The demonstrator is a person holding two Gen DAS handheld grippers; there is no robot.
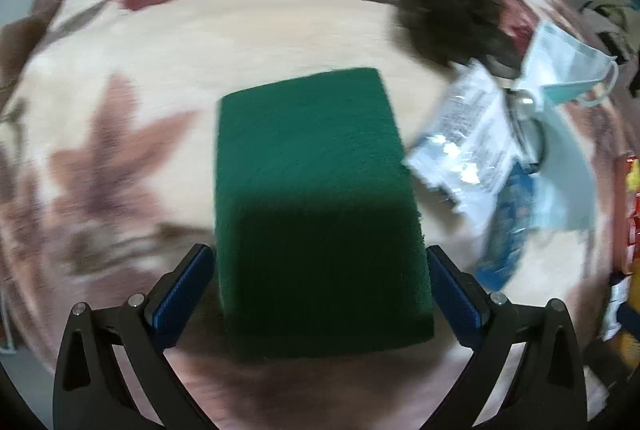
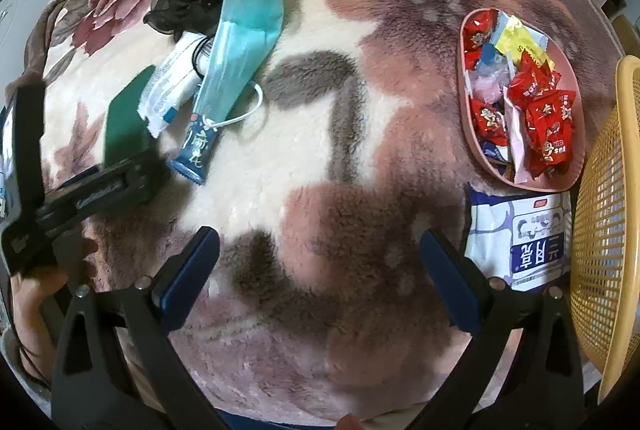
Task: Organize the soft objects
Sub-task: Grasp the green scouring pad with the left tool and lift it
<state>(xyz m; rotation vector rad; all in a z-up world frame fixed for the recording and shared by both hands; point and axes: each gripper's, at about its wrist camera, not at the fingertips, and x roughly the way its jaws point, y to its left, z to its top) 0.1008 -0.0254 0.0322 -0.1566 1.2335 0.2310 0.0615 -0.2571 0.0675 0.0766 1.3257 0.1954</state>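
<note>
A: Left gripper (image 1: 320,294)? Blue pads (image 1: 182,286) pressed on both sides of the dark green rectangular scouring sponge (image 1: 316,198), so it's clamped on it, held just above the floral fleece blanket (image 1: 160,78). Likely gripped across the narrow width so the soft pad doesn't fold.

B: Right gripper (image 2: 320,270)?

A: Fingers wide apart, nothing between them, hovering over bare blanket. Probably waiting for its turn.

B: Counts?

A: One sponge. One teal-blue pleated face mask (image 2: 240,42) draped over one white plastic sachet (image 2: 172,90) and one blue printed tube packet (image 2: 196,154). One black fuzzy clump (image 2: 180,6) behind them. One pink oval dish (image 2: 528,182) of wrapped candies, too many to count. One white wet-wipe pack (image 2: 520,238), touching one yellow woven plastic basket (image 2: 608,210) at the right, likely the drop-off.
</note>
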